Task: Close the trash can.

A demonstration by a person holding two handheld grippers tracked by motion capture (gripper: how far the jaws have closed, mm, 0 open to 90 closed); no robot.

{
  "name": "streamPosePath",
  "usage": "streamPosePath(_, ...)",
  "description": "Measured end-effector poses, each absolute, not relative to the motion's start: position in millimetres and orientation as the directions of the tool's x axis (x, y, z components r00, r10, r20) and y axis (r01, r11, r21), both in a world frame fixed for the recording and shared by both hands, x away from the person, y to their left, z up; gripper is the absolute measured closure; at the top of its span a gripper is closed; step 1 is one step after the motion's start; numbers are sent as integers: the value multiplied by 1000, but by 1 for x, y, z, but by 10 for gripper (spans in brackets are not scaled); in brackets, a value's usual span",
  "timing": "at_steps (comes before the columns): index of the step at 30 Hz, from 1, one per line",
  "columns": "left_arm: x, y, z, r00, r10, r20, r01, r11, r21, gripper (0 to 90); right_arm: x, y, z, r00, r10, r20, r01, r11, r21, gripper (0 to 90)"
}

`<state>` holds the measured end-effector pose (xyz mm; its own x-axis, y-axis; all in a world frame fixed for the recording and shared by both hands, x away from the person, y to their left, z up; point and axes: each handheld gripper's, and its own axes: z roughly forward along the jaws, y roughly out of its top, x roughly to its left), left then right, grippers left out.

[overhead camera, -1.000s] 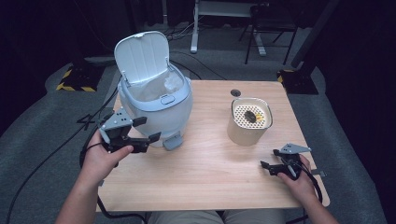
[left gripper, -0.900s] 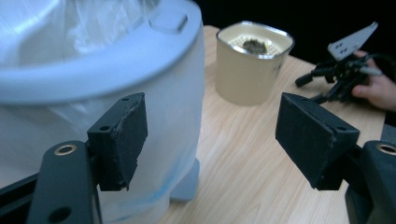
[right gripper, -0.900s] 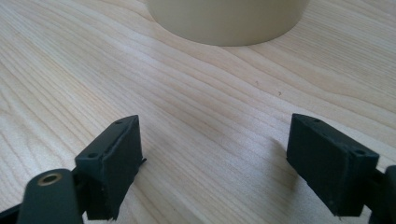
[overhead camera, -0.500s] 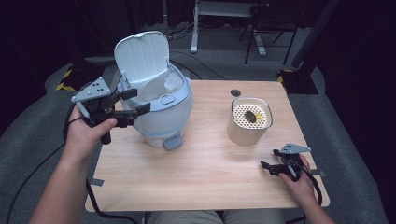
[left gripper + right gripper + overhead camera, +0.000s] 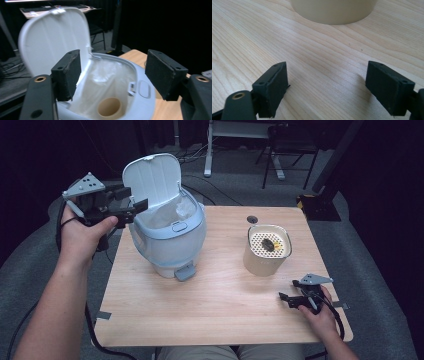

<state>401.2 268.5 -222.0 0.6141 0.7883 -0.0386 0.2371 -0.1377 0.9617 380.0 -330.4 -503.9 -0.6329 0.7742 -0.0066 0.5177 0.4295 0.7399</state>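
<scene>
Left claw point(image 5: 131, 207): raised off bench, jaws wide apart, nothing held; pale blue bin point(image 5: 170, 237) directly ahead and below, lid point(image 5: 150, 182) upright, clear liner inside w/ cardboard tube point(image 5: 109, 107) at bottom. Right claw point(image 5: 286, 299): low at bench point(image 5: 220, 310) near edge, jaws wide apart, nothing held; beige round container point(image 5: 266, 251) just ahead, apart from jaws, perforated top w/ dark item on it. Bin and container well apart on bench.
</scene>
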Motion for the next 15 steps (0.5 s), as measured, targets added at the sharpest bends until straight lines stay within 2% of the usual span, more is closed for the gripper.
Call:
streamPosePath(8, 422, 280, -209, 540, 841, -31, 246, -123, 962, 324, 380, -330, -504, -633, 774, -6, 518, 430, 740, 183)
streamPosePath(15, 441, 286, -210, 461, 887, -11, 294, -141, 945, 324, 380, -330, -504, -632, 775, -6, 518, 428, 740, 183)
